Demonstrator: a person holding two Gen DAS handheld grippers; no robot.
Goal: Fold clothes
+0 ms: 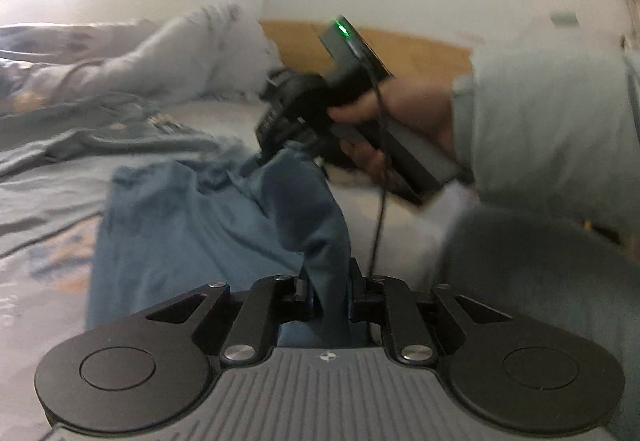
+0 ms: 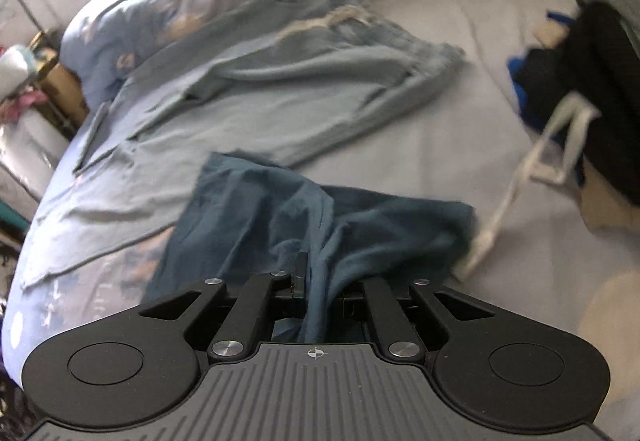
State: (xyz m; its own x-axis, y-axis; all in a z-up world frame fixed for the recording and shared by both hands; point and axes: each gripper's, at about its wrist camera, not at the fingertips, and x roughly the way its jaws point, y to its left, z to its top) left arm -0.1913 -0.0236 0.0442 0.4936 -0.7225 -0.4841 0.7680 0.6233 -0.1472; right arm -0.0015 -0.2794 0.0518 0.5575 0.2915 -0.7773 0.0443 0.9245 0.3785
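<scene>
My left gripper [image 1: 329,295] and right gripper [image 2: 320,291] each pinch the teal garment [image 2: 256,209] — blur hides its shape, fingertips buried in cloth.

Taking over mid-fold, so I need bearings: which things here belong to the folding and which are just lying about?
In the job:
- dark teal garment
- left gripper, shut on it
- right gripper, shut on it

Lying about:
- light blue jeans
- pillow
- dark clothes pile
- white straps
</scene>
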